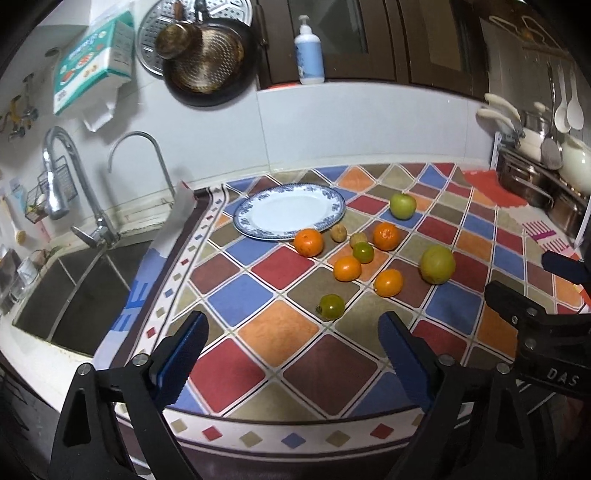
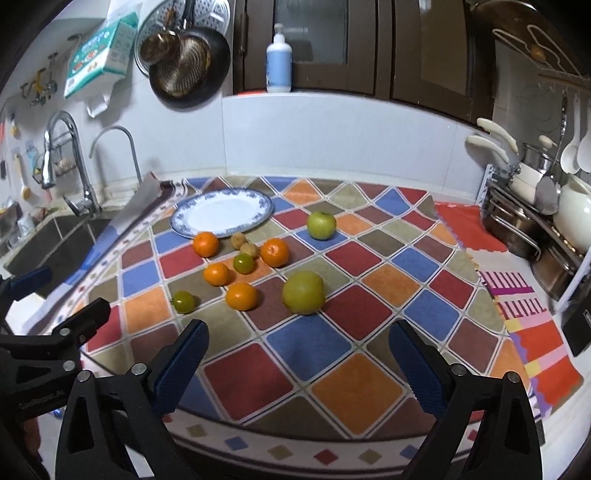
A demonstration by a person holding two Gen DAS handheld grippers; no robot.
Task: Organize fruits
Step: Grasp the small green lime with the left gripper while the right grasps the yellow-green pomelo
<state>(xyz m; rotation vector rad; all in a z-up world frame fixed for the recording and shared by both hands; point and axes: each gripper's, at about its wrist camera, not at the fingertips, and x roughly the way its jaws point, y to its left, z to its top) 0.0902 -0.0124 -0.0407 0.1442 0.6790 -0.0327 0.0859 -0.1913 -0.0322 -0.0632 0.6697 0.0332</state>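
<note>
I have not started yet. The plate [image 1: 288, 212] is empty, and all the fruits [image 1: 347, 267] sit loose on the counter [image 1: 306, 369] beside it. My left gripper [image 1: 291, 354] and right gripper [image 2: 299, 354] hold nothing, fingers wide apart.

A patchwork-patterned cloth [image 2: 306, 343] of red, blue, orange and olive diamonds covers the counter. To its left lies a steel sink [image 1: 74, 295] with two curved taps [image 1: 59, 173] behind it. On the white wall hang a dark frying pan [image 1: 210, 62], a perforated steel tray [image 1: 155, 33] and a pack of tissues [image 1: 92, 59]. A pump bottle [image 2: 279, 61] stands on the ledge before dark cabinets. At far right a rack [image 2: 532, 236] holds pots, with white ladles [image 2: 572, 147] hanging above.
</note>
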